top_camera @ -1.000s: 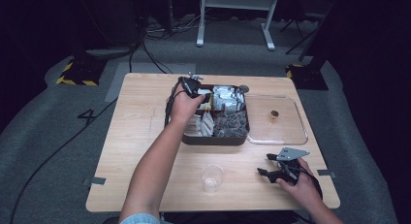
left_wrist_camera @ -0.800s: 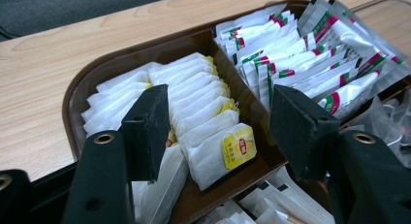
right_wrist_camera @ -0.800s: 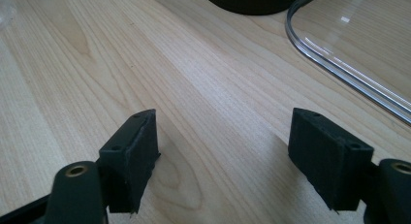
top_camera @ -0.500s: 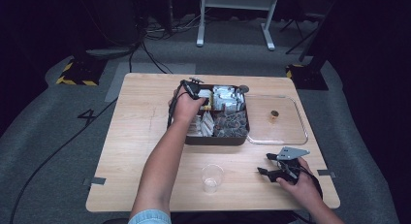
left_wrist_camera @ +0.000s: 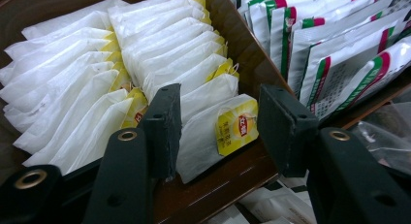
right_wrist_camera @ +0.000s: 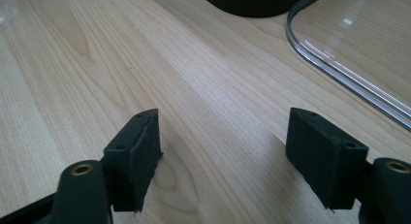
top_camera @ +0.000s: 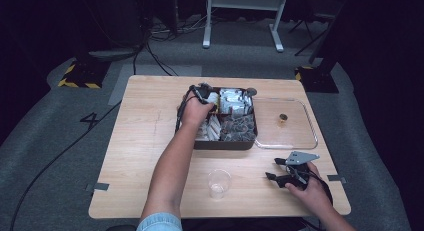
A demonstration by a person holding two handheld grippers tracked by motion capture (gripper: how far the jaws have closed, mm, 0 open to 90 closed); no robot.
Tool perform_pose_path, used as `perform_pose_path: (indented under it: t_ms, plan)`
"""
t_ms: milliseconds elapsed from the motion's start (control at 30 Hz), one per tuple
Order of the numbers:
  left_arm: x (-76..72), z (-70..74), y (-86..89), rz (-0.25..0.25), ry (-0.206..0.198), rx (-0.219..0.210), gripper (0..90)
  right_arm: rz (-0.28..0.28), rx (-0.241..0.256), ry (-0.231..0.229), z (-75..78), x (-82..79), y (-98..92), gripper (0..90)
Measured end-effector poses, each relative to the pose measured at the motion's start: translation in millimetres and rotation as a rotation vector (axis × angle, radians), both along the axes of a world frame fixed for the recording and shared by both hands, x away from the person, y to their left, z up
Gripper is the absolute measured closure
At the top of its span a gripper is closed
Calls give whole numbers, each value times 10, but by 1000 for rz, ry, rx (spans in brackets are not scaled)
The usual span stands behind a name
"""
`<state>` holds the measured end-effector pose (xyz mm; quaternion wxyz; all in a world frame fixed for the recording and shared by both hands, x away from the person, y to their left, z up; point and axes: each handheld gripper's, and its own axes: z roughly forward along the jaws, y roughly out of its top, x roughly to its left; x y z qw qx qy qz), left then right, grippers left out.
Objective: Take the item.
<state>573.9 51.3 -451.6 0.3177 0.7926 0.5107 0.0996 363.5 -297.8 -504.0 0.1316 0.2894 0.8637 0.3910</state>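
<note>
left gripper [top_camera: 204, 92] over divided box [top_camera: 248, 141], clear cup [top_camera: 219, 182]

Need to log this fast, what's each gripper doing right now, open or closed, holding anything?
Left gripper: open, jaws either side of a tea bag, not closed on it.
Right gripper: open, empty, over the table.

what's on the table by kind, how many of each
box with compartments: 1
clear lid: 1
clear cup: 1
grippers: 2, left gripper open over the tea bags, right gripper open above the bare table
total: 5, not counting the box's contents
</note>
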Motion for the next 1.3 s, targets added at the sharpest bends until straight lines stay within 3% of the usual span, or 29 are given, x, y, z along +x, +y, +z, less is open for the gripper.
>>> perform_pose_path:
  t_ms: [67, 133, 333, 500, 600, 800, 1100, 1300]
  plan:
    - [2, -8, -3, 2, -1, 4, 546, 0, 0, 0, 0, 0, 0, 287]
    - [8, -24, -5, -14, 5, 37, 578, 1, 0, 0, 0, 1, 0, 287]
    - [4, -20, -31, -78, 16, 101, 776, 2, 0, -1, 0, 4, 0, 288]
    - [-3, 7, -48, -106, 17, 125, 891, 1, 0, -1, 0, 4, 0, 289]
    - [-23, 25, -89, -129, 19, 136, 900, 1, 0, -1, 0, 5, 0, 289]
    - [-18, 85, -73, -122, -1, 110, 900, 0, 0, 0, 0, 15, 4, 289]
    - [-39, 306, 12, -133, -74, 92, 900, 1, -1, -2, 0, 15, 4, 289]
    - [-75, 430, 28, -142, -107, 51, 900, 1, -1, -3, 0, 15, 4, 289]
